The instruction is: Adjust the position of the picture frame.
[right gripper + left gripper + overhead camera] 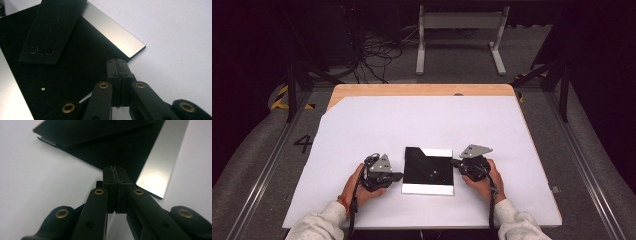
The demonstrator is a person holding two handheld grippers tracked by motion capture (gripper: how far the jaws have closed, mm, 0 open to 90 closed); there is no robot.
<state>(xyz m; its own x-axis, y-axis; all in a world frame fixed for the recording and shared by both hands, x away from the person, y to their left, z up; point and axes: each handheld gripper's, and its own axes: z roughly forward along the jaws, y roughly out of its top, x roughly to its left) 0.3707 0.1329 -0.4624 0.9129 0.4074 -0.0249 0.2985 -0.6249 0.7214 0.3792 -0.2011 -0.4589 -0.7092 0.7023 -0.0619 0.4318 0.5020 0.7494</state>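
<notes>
**Both grippers closed at the black plate's edges**

The black plate (428,167) with silver strips along two sides lies flat on the white table cover (377,125), near your edge and between your hands. A black strap (47,35) with two small rings rests across its top. Your left gripper (400,175) sits at its left edge, your right gripper (454,162) at its right edge; both have their jaws pressed together on nothing. Whether either tip touches the plate is hard to tell.
</notes>
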